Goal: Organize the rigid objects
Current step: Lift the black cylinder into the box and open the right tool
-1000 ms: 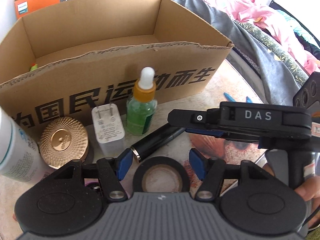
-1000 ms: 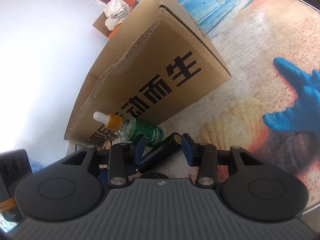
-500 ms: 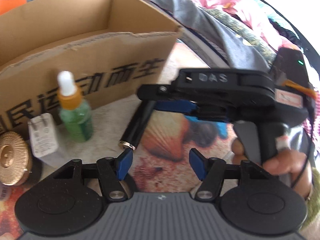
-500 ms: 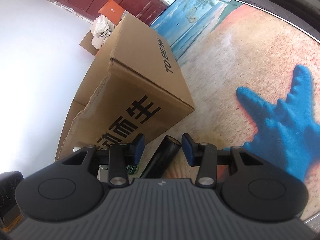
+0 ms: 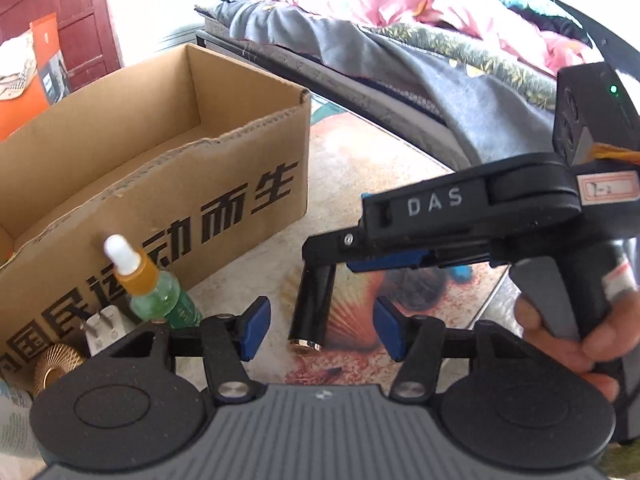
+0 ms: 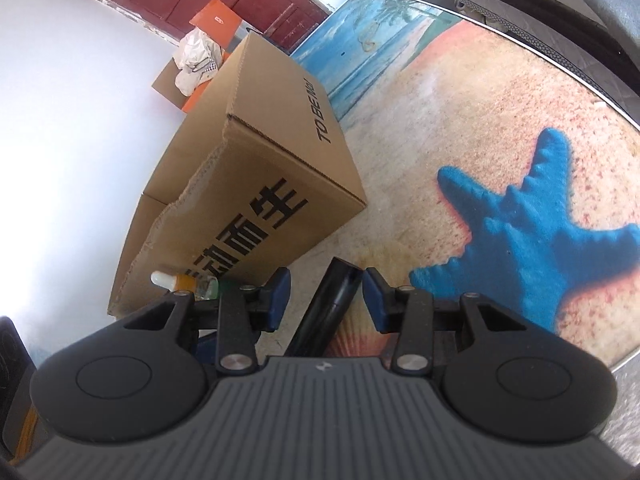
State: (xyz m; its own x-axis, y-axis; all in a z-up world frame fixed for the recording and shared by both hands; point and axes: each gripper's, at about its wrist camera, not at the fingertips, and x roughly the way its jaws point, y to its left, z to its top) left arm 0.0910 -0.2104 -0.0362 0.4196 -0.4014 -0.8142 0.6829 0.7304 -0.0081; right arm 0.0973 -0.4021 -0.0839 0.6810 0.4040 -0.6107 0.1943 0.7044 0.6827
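Note:
A black cylinder with a gold-rimmed end (image 5: 314, 304) hangs tilted over the beach-print mat, with my right gripper (image 5: 320, 250) shut on its upper end. In the right wrist view the cylinder (image 6: 316, 328) runs between that gripper's (image 6: 325, 292) blue pads. My left gripper (image 5: 322, 330) is closing, its pads on either side of the cylinder's gold end without touching it. The open cardboard box (image 5: 200, 184) stands behind, at the left.
A green dropper bottle (image 5: 160, 300), a white charger plug (image 5: 106, 328) and a gold ribbed lid (image 5: 56, 364) stand along the box's front wall. A bed with a grey blanket (image 5: 440, 80) borders the far right. A hand (image 5: 580, 344) holds the right gripper's grip.
The right gripper carried the black cylinder rightwards, away from the bottle and plug. The left gripper followed to the right, left the black tape roll behind, and its pads narrowed around the cylinder's end.

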